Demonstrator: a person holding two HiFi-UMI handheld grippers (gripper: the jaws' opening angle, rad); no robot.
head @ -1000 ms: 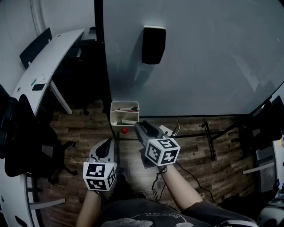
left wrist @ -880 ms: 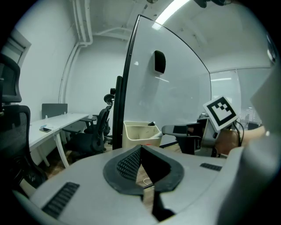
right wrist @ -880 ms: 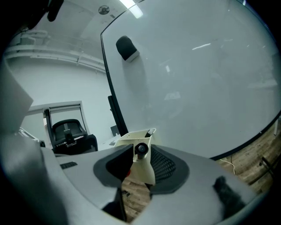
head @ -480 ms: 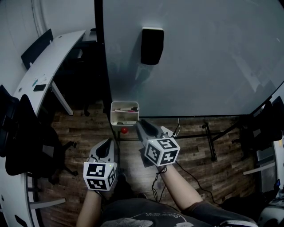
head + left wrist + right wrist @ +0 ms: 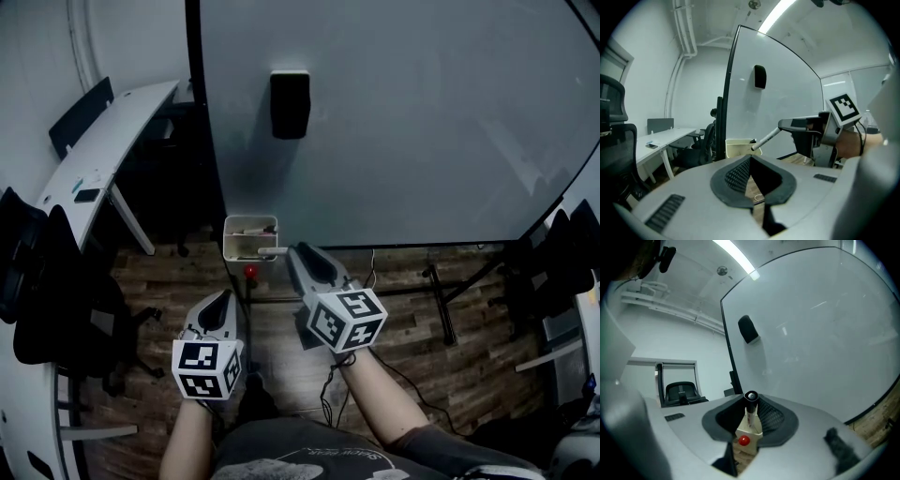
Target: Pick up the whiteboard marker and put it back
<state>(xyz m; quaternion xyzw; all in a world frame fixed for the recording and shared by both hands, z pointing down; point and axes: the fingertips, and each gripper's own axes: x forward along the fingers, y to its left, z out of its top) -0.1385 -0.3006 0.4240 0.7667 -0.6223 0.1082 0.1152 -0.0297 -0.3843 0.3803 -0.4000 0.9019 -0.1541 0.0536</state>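
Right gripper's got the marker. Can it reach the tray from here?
Probably yes. The right gripper, jaws just closed on the marker, holds its tip right by the tray's rim with nothing between; the left gripper sits lower, clear of the path.

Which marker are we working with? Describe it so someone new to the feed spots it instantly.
Find the big whiteboard, then the small cream tray at its lower left corner. At the tray's right edge a pale whiteboard marker sticks out of the right gripper, whose jaws have just closed on it. Unlike the markers lying in the tray, it is raised and clamped.
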